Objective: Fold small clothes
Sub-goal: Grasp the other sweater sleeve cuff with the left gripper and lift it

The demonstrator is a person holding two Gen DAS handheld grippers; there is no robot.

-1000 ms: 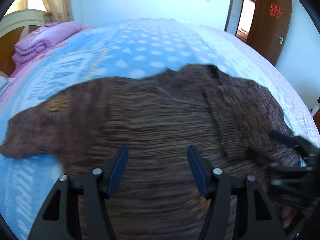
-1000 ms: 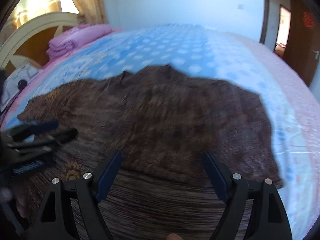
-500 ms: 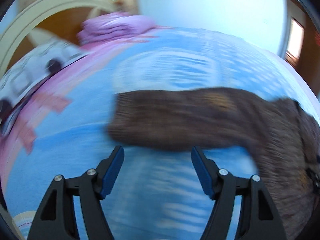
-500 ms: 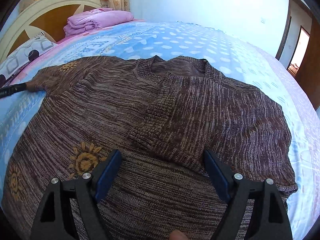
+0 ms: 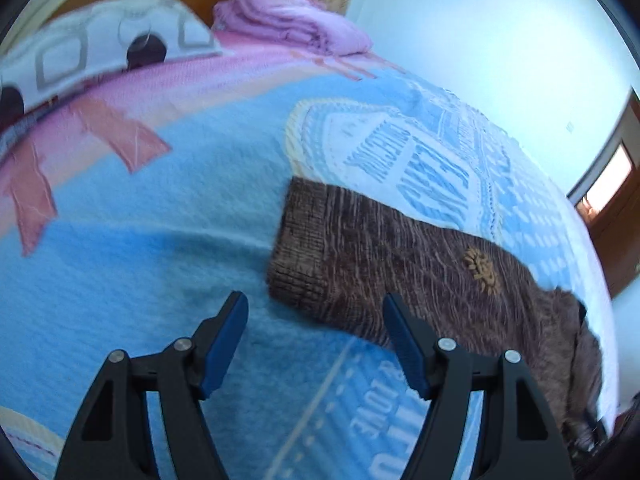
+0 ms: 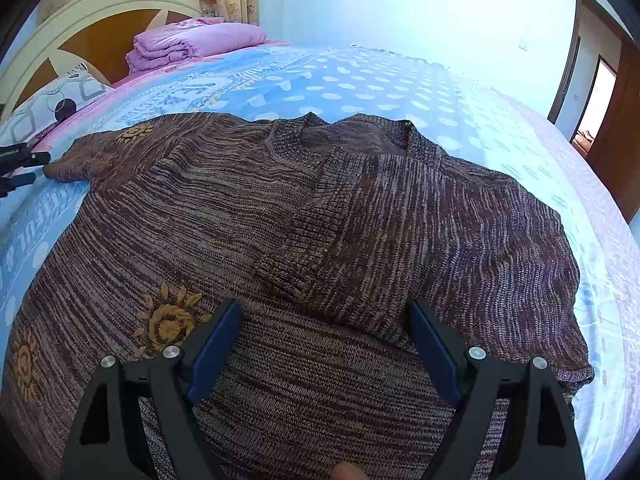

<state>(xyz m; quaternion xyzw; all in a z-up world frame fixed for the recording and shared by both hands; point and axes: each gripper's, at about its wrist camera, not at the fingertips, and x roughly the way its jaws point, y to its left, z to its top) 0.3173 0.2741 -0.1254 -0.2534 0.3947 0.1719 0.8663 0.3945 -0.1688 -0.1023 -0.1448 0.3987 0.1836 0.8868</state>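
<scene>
While the brown marled knit sweater (image 6: 304,216) with embroidered orange sunflowers lies spread flat on the blue patterned bedspread (image 6: 360,80), we hold our right claw (image 6: 324,344) wide apart, gripping nothing, low over the garment's body. One sleeve is folded across the chest just ahead of that claw. Our left claw (image 5: 316,340) is equally wide and empty, with the other sleeve's ribbed cuff (image 5: 302,248) lying just ahead of its right finger.

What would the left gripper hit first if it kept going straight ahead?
Probably the ribbed cuff of the sweater's outstretched sleeve, lying just ahead of the open left gripper, slightly right of centre. Depth is unclear, so the blue bedspread could come first.
</scene>
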